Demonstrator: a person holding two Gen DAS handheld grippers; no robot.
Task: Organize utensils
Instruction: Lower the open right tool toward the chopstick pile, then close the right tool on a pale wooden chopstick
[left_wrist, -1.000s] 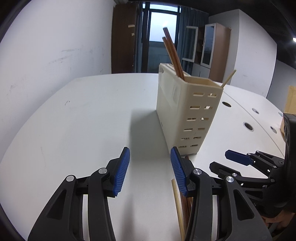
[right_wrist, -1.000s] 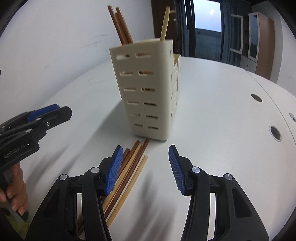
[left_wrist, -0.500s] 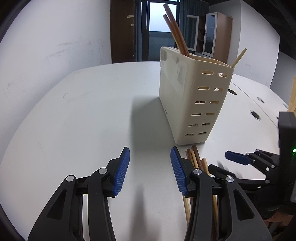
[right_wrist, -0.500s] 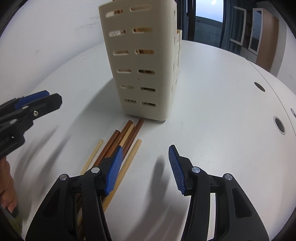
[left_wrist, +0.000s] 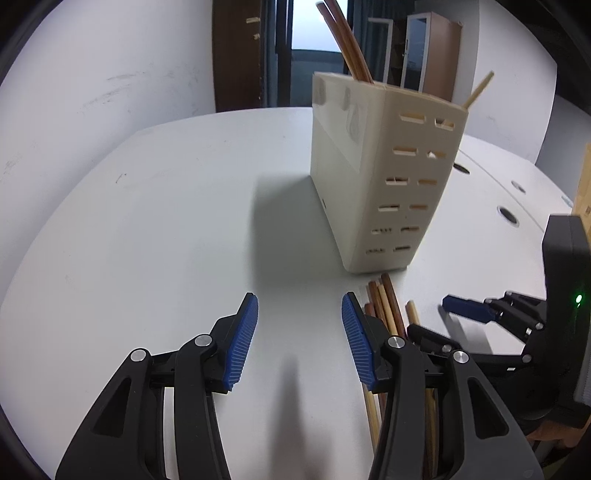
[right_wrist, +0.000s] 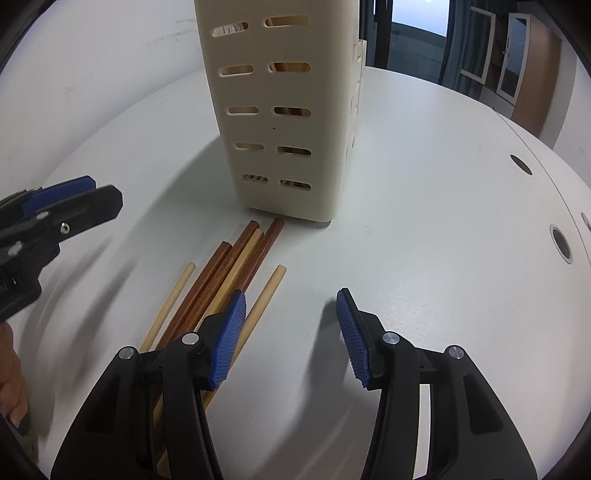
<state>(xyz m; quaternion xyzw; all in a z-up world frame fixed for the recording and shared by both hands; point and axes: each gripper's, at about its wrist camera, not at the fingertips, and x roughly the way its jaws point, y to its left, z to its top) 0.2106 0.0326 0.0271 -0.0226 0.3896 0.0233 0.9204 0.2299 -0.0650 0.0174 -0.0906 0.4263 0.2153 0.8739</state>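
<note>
The right claw (right_wrist: 291, 332) hangs released and empty over the white counter (right_wrist: 424, 240), with the loose chopsticks (right_wrist: 236, 269) lying at about ten o'clock of it, their tips just short of the cream slotted utensil holder (right_wrist: 280, 110). The left claw (left_wrist: 299, 336) is likewise released and empty, the bundle at its three o'clock. The step looks like the reach for another chopstick; next, one claw must shift sideways over a single stick and close.

Even indoor light, soft shadows on table (left_wrist: 147, 229) (fisheye-bent edges, dark corners).
</note>
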